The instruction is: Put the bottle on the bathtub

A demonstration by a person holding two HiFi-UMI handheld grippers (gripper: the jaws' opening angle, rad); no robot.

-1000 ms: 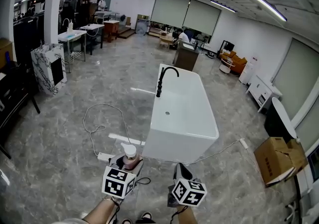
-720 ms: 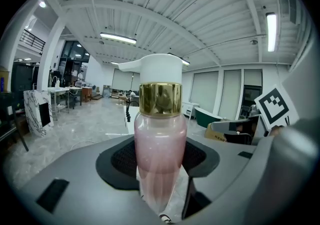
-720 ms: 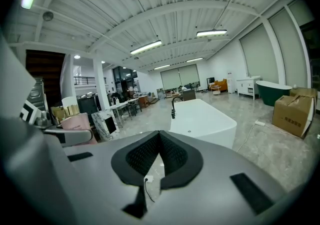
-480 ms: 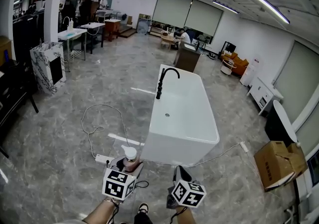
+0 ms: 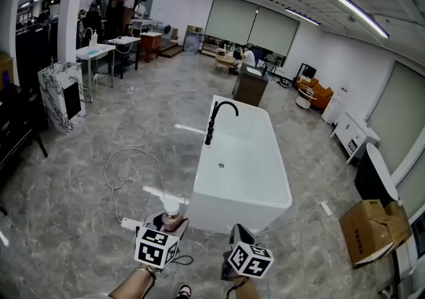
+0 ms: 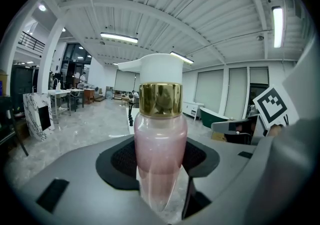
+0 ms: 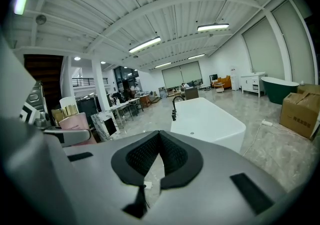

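The bottle (image 6: 160, 144) is pink with a gold collar and a white pump head. It stands upright between the pads of my left gripper (image 6: 159, 158), which is shut on its body. In the head view the bottle (image 5: 171, 214) shows just ahead of the left gripper's marker cube, short of the near left corner of the white bathtub (image 5: 265, 188). My right gripper (image 7: 159, 151) has its pads together with nothing in them. It points at the bathtub (image 7: 210, 124), and in the head view the right gripper (image 5: 238, 234) hangs below the tub's near end.
A black faucet (image 5: 216, 118) rises at the tub's left rim. A white cable (image 5: 123, 171) and a power strip (image 5: 131, 224) lie on the marble floor left of the tub. A cardboard box (image 5: 368, 214) sits at the right. A marble-patterned cabinet (image 5: 63, 95) stands far left.
Both grippers have moved forward toward the bathtub's near end, the bottle still held in the left one. The tub sits a little closer in the head view.
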